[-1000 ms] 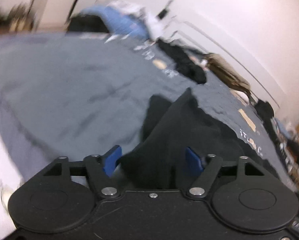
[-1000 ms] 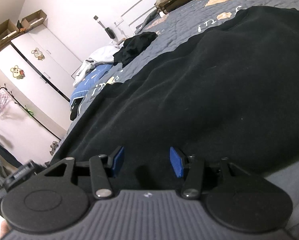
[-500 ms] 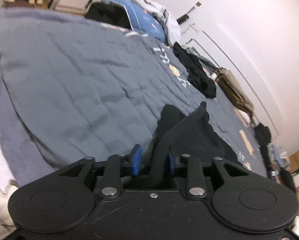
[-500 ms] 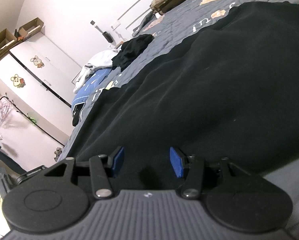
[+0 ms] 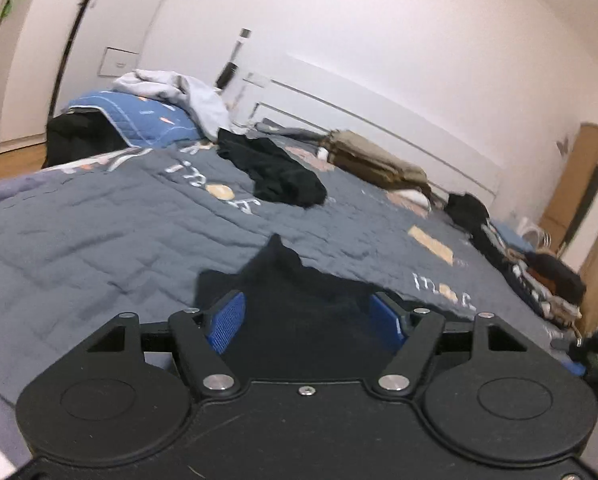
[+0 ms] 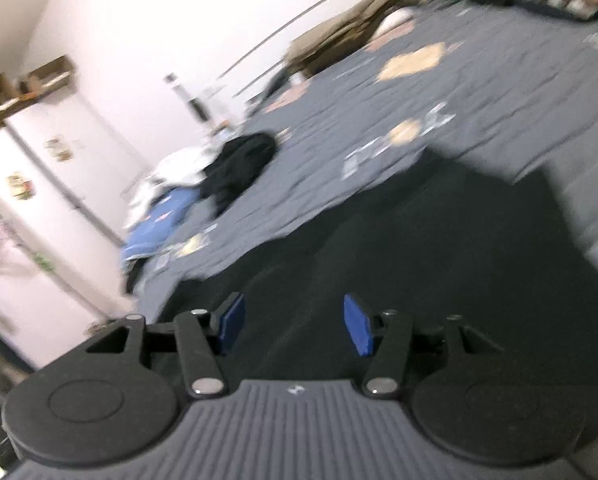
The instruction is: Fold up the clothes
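The left hand-held gripper [image 5: 307,322] pointed slightly downward over the bed, its jaws opening, blue pads [image 5: 225,322] standing apart with the black garment [image 5: 299,300] rising in a peak between them; the pads did not appear to press on it. The right hand-held gripper [image 6: 295,324] was tilted down over the same black garment [image 6: 439,248], its jaws also opening, the cloth spread below and ahead of its pads [image 6: 357,330] without being pinched. That view was blurred.

The garment lay on the near part of a grey quilted bedspread [image 5: 99,232] printed with letters and tan patches. Farther along the bed lay a crumpled black item [image 5: 275,168], and beyond it a tan folded bundle [image 5: 375,160] near the wall. At the far left end sat a blue quilt [image 5: 147,120] with a pale grey cloth [image 5: 179,92] heaped on it. Along the right edge lay a row of mixed dark clothes [image 5: 531,272].

White walls stood behind the bed, and a white wardrobe [image 6: 39,168] bearing small stickers stood at the left, with cardboard boxes [image 6: 31,80] on top.
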`<state>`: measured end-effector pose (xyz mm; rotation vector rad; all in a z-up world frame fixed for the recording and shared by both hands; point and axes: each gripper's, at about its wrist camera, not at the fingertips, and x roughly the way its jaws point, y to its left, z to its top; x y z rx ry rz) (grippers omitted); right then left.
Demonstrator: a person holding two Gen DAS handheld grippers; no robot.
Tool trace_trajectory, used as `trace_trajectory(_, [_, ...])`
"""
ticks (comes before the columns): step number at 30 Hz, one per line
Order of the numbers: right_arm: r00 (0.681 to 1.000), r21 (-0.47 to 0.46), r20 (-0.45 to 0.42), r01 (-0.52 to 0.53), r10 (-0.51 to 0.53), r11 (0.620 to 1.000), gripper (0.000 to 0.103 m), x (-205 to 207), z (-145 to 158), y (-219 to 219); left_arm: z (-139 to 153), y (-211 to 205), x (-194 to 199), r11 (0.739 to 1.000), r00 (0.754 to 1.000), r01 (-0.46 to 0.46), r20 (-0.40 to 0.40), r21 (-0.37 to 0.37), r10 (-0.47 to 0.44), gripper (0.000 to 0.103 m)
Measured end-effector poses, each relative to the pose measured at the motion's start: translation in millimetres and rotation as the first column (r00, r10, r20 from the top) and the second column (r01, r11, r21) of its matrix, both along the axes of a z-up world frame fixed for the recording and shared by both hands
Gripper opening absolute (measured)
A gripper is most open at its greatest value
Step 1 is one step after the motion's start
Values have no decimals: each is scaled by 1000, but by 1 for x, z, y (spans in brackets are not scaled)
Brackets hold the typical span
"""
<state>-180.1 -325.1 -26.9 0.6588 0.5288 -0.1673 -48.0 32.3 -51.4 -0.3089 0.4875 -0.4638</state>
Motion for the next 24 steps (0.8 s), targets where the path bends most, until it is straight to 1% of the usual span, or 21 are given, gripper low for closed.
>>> trace_trajectory(1, [999,-52,-22,27,-28,998,55,1,1,-13,-3,-7,1,1000,1000,17,-12,1,-17,68])
trace_trajectory(3, [994,-113,-72,70,-78,991,55,1,-3,-41,-8,-23,1,999,999,45,-26,31,-45,69])
trace_trajectory(4, [992,-92,-74,94,-101,991,55,-4,-8,-54,-10,-31,1,997,998,58,-27,50,-56,69])
trace_trajectory(5, [990,-34,-59,123,-125,992,55,-12,-14,-67,-13,-40,0,995,997,72,-30,65,-70,69])
trace_trajectory(7, [987,67,-20,158,-157,985,55,-26,-24,-87,-18,-54,0,992,992,115,-49,56,-113,69])
trace_trajectory(8, [988,97,14,150,-152,984,55,-32,-25,-88,-21,-61,1,989,988,140,-66,40,-137,69])
trace_trajectory(10, [991,142,71,99,-110,985,55,-35,-25,-81,-27,-74,5,983,978,181,-101,1,-180,69])
trace_trajectory(12, [990,180,127,35,-59,983,55,-35,-25,-71,-36,-80,12,981,969,180,-158,-67,-189,69])
trace_trajectory(14, [983,214,185,-30,-10,976,55,-36,-25,-61,-45,-78,22,982,962,139,-218,-128,-164,69])
trace_trajectory(15, [983,239,186,-47,2,970,55,-35,-29,-58,-50,-74,27,983,959,109,-243,-150,-144,69])
trace_trajectory(17, [991,273,136,-51,14,961,55,-31,-43,-53,-60,-66,37,980,951,48,-292,-191,-104,69])
trace_trajectory(20, [999,271,32,-33,25,962,55,-29,-62,-48,-75,-50,49,965,929,-52,-368,-255,-47,69])
trace_trajectory(21, [1000,272,6,-29,28,962,55,-30,-68,-49,-80,-43,52,958,922,-75,-384,-277,-39,65])
trace_trajectory(22, [1000,273,-10,-19,23,962,55,-31,-73,-51,-83,-36,53,953,920,-90,-391,-290,-32,59])
trace_trajectory(24, [1000,295,-10,22,-20,955,54,-42,-81,-60,-84,-20,51,945,923,-140,-385,-294,17,52])
